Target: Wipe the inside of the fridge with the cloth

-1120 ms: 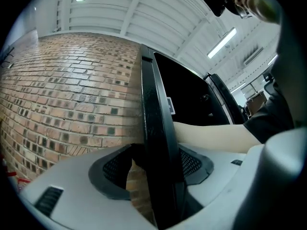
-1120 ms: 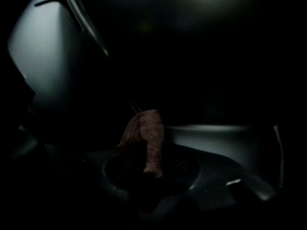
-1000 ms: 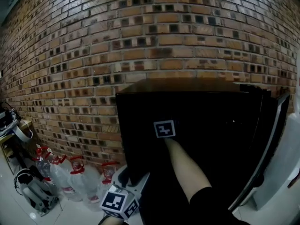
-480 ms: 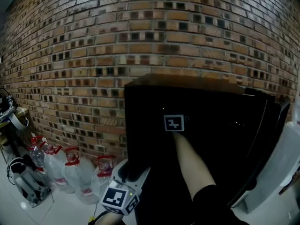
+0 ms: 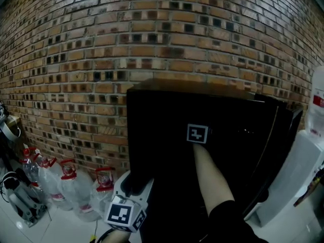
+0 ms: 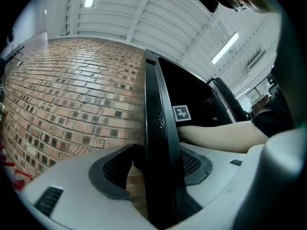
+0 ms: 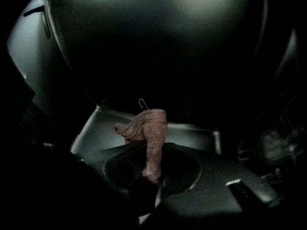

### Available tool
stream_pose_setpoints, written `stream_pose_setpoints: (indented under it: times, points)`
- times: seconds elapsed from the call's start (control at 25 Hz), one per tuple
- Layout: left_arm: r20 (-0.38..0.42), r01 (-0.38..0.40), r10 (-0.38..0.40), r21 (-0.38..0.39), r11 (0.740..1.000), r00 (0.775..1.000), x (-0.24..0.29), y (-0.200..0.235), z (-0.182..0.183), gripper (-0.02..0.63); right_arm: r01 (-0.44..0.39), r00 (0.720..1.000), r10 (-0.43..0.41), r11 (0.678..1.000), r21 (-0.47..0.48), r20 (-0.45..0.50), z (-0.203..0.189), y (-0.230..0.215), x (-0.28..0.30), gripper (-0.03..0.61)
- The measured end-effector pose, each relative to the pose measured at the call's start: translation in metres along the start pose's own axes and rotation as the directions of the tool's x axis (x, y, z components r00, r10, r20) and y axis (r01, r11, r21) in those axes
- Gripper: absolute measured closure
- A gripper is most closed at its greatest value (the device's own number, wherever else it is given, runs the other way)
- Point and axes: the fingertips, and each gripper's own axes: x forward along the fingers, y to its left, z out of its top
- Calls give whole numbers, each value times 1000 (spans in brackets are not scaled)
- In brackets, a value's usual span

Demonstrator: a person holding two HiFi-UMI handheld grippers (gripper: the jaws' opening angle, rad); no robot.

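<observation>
The black fridge point(image 5: 243, 120) stands against the brick wall, its inside dark. My right arm reaches into it; only the right gripper's marker cube point(image 5: 197, 134) shows in the head view. In the right gripper view the right gripper point(image 7: 148, 176) is shut on a brownish cloth point(image 7: 152, 128), which sticks up in front of the dim inner walls. My left gripper point(image 5: 132, 186) sits at the fridge's left front edge. In the left gripper view the left gripper point(image 6: 156, 169) straddles a thin black panel point(image 6: 156, 123); its jaws are closing, with a gap still showing beside the left pad point(image 6: 115, 169).
Several large water bottles with red caps point(image 5: 76, 191) stand on the floor left of the fridge, with gear point(image 5: 15, 196) beyond them. A white water dispenser point(image 5: 298, 166) stands close on the right. The brick wall point(image 5: 152, 34) runs right behind the fridge.
The view has shifted, so the floor items slid left. My right gripper's marker cube moved a little to the right inside the fridge. The left gripper stays at the fridge's left edge.
</observation>
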Motion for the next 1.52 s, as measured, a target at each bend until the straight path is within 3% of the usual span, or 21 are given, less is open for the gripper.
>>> stream_pose_setpoints:
  times: [0.2, 0.32, 0.44, 0.56, 0.88, 1.04, 1.16, 1.28, 1.4, 1.52]
  points:
    - [3, -19, 19, -7, 1000, 1000, 0, 1, 0, 369, 52, 999, -52, 998, -23, -5, -7, -15, -4, 502]
    - [0, -15, 15, -5, 1000, 1000, -1, 0, -1, 368, 97, 995, -97, 992, 79, 6, -12, -24, -7, 502]
    - [1, -10, 10, -8, 1000, 1000, -1, -1, -2, 367, 166, 984, -175, 966, 198, 33, -18, -45, -12, 502]
    - [5, -4, 4, -8, 1000, 1000, -2, -2, -3, 360, 212, 972, -229, 944, 253, 43, -20, -66, -15, 502]
    - [9, -10, 11, -14, 1000, 1000, -3, 0, -6, 359, 309, 949, -315, 916, 256, -18, -30, -83, -18, 502]
    - [2, -11, 11, -16, 1000, 1000, -2, -1, -7, 359, 334, 942, -333, 917, 216, -43, -38, -82, -23, 503]
    - [-2, -2, 2, -24, 1000, 1000, -3, -3, -10, 349, 260, 965, -260, 907, 331, -46, -59, -71, -40, 503]
    - [-1, 5, -5, -26, 1000, 1000, -3, 0, -9, 347, 85, 995, -98, 908, 411, 11, -67, -28, -55, 503]
    - [2, -2, 2, -28, 1000, 1000, -2, 2, -8, 347, -103, 993, 79, 935, 340, 84, -56, 29, -56, 503]
    - [-1, -12, 12, -24, 1000, 1000, -1, 0, -11, 353, -255, 966, 237, 941, 220, 105, -53, 81, -52, 503]
